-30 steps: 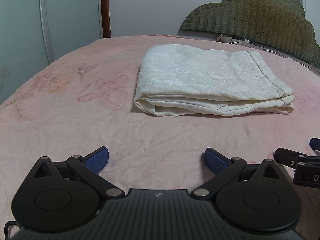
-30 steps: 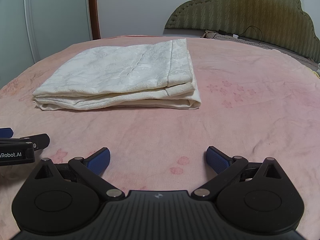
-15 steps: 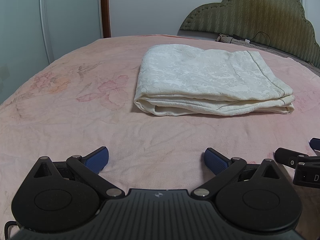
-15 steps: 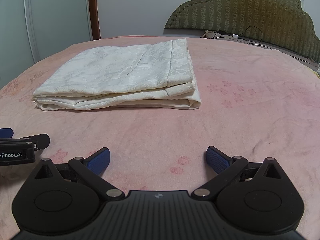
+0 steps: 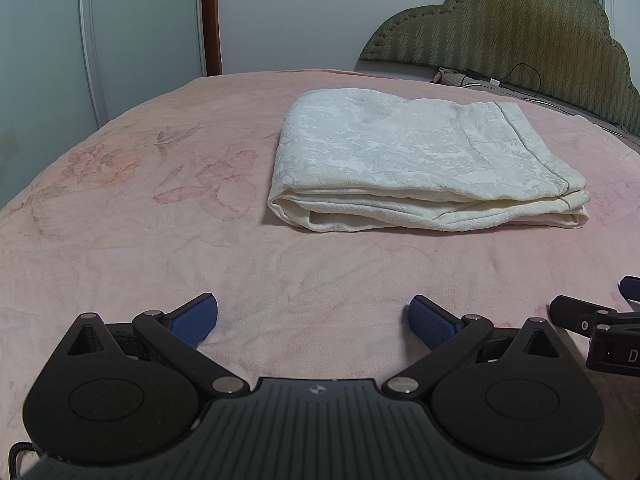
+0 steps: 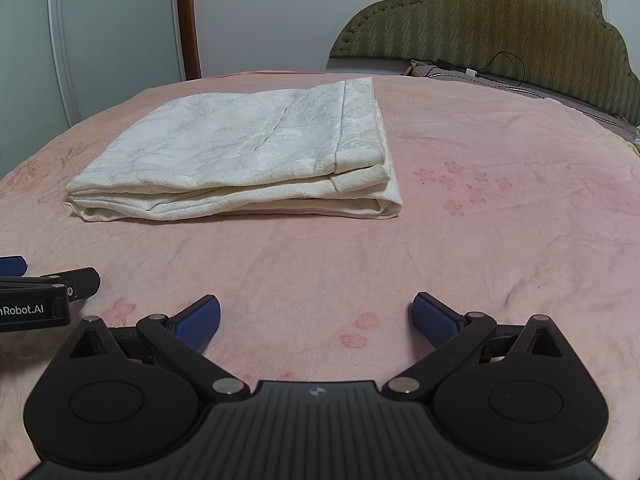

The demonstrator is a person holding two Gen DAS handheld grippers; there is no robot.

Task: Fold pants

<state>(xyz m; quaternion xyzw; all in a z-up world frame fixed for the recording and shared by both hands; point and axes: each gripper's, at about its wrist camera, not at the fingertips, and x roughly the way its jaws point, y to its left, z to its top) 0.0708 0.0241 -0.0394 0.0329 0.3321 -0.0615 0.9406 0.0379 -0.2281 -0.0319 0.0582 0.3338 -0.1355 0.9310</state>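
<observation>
The cream white pants (image 5: 420,160) lie folded into a flat rectangular stack on the pink bed cover; they also show in the right wrist view (image 6: 248,156). My left gripper (image 5: 314,316) is open and empty, low over the cover, well short of the stack's near edge. My right gripper (image 6: 316,318) is open and empty too, at the same distance in front of the stack. Each gripper shows at the edge of the other's view: the right one (image 5: 600,328) and the left one (image 6: 44,292).
The pink floral bed cover (image 5: 160,240) spreads all around the stack. An olive padded headboard (image 5: 520,40) stands at the back right, with a cable (image 6: 500,68) and small items at its foot. A wardrobe door (image 6: 100,40) and a white wall are behind.
</observation>
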